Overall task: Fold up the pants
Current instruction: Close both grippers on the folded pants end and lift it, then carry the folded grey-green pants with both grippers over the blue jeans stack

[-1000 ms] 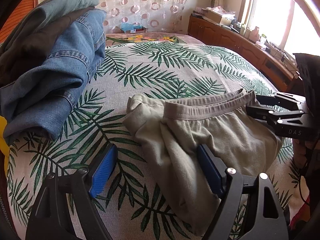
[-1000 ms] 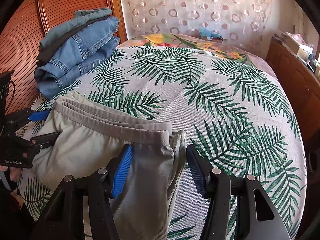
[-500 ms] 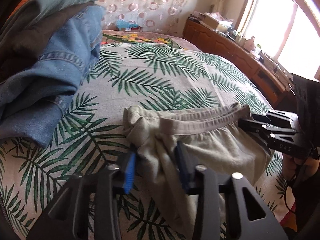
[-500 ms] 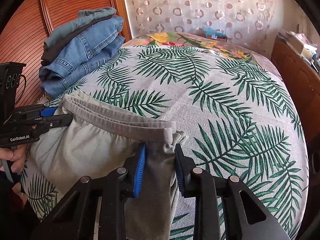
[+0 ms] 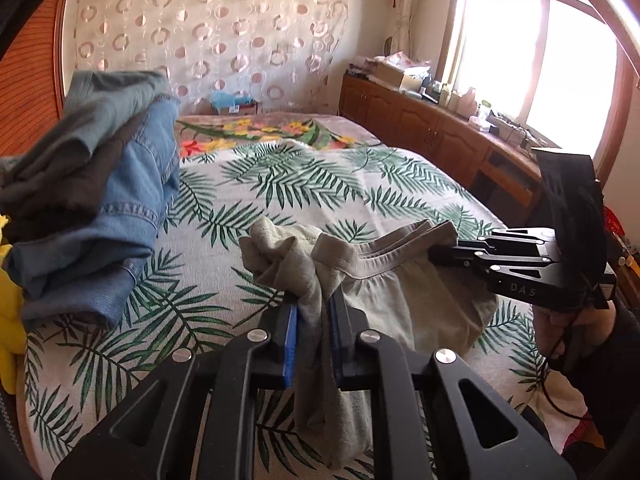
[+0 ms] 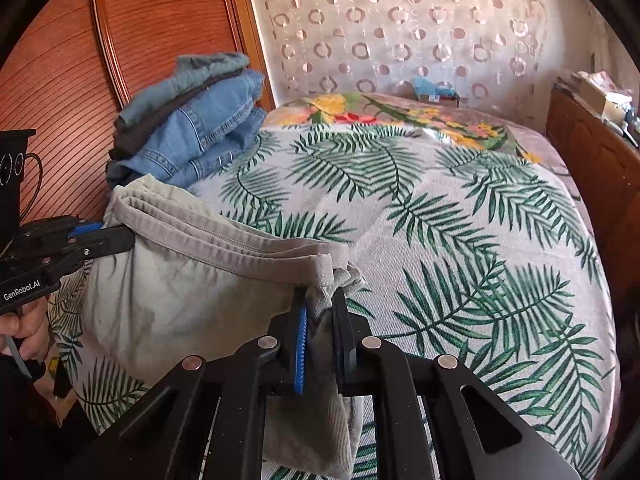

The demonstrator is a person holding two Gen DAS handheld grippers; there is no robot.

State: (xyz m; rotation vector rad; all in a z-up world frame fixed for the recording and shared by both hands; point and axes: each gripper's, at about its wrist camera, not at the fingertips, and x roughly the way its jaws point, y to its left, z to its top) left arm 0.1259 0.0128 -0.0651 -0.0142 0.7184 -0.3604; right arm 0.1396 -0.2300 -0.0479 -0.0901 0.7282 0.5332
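Left wrist view showed folded jeans (image 5: 100,216) at left, then the left gripper (image 5: 314,336), jaws closing on the grey pants (image 5: 404,284) above the leaf-print bedspread (image 5: 320,176); rightward, the right gripper (image 5: 434,254), also closing, pinched the waistband.

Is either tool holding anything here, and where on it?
Both tools are closing on the grey pants: left tool and right tool pinch opposite ends of the waistband.
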